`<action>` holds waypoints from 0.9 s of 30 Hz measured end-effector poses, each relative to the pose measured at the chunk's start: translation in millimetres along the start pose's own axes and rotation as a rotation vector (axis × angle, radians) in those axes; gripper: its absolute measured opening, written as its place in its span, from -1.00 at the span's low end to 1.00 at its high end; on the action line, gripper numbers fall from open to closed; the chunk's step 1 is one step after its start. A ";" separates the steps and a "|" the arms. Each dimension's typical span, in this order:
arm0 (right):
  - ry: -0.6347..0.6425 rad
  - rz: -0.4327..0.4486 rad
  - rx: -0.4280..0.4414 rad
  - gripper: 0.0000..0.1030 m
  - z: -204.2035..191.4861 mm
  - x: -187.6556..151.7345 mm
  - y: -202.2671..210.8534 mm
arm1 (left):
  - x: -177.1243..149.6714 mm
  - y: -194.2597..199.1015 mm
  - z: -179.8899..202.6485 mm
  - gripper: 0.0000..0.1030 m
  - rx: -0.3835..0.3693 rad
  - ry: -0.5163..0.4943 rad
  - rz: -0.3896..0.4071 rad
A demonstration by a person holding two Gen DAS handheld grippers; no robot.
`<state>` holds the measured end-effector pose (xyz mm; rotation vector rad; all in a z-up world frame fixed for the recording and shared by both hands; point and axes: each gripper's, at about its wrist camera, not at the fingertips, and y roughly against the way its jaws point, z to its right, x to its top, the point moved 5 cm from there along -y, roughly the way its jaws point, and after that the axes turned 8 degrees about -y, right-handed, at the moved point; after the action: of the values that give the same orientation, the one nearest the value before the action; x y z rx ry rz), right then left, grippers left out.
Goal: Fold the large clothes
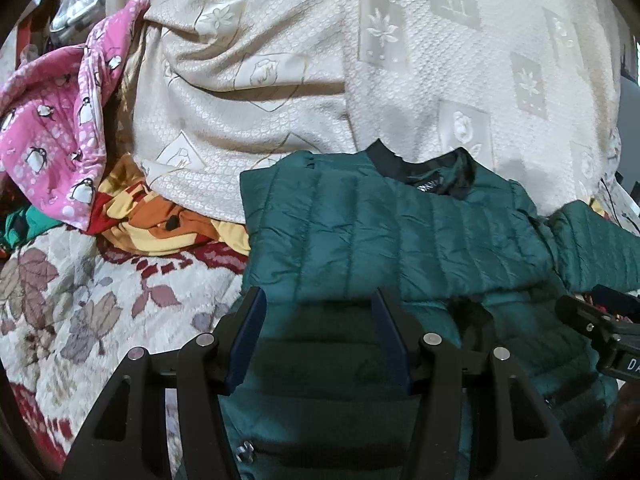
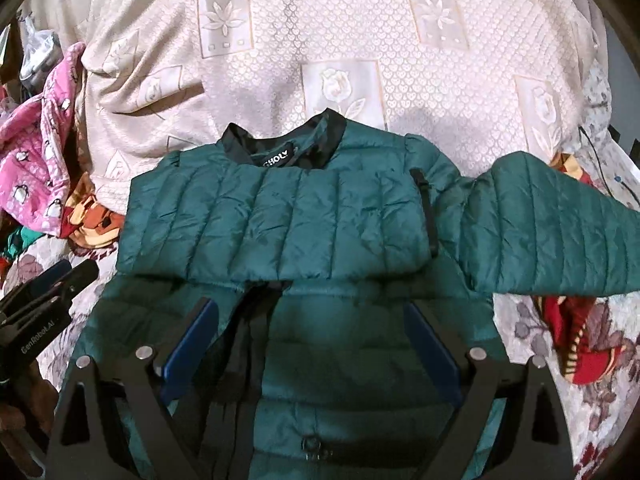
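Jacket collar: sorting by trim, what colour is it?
Black collar on the teal jacket; right wrist view shows it best.

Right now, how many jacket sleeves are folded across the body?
1: the left sleeve lies across the jacket chest; the right sleeve still sticks out sideways.

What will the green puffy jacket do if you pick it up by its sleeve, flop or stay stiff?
The green jacket would probably flop: one sleeve already drapes limply sideways, and the other lies folded flat across the chest. It likely weighs little for its size, given the thin quilted padding. Its shiny shell looks slippery, so open fingers may slide.
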<state>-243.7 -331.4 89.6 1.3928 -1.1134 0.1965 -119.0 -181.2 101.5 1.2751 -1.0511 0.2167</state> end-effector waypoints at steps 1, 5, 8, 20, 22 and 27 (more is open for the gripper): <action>0.004 0.003 -0.001 0.86 0.0 -1.8 3.0 | -1.8 2.7 2.9 -0.37 -0.004 0.003 0.000; -0.005 0.022 -0.006 0.86 5.1 -6.3 15.7 | -8.9 11.6 16.8 -0.37 -0.032 0.001 -0.007; -0.008 0.025 -0.020 0.86 10.3 -9.8 20.8 | -12.0 16.0 25.6 -0.37 -0.040 -0.004 -0.008; -0.021 0.055 -0.093 0.87 36.1 -12.2 33.5 | -18.3 17.3 40.5 -0.37 -0.075 -0.032 0.044; -0.031 0.055 -0.107 0.87 42.4 -13.2 33.1 | -19.3 11.1 41.3 -0.37 -0.073 -0.045 0.035; -0.055 0.051 -0.141 0.87 57.3 -12.8 28.6 | -16.6 1.6 39.9 -0.37 -0.098 -0.027 0.025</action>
<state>-299.0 -366.2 88.0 1.2518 -1.1861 0.1146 -149.9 -208.0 87.2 1.1801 -1.0890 0.1656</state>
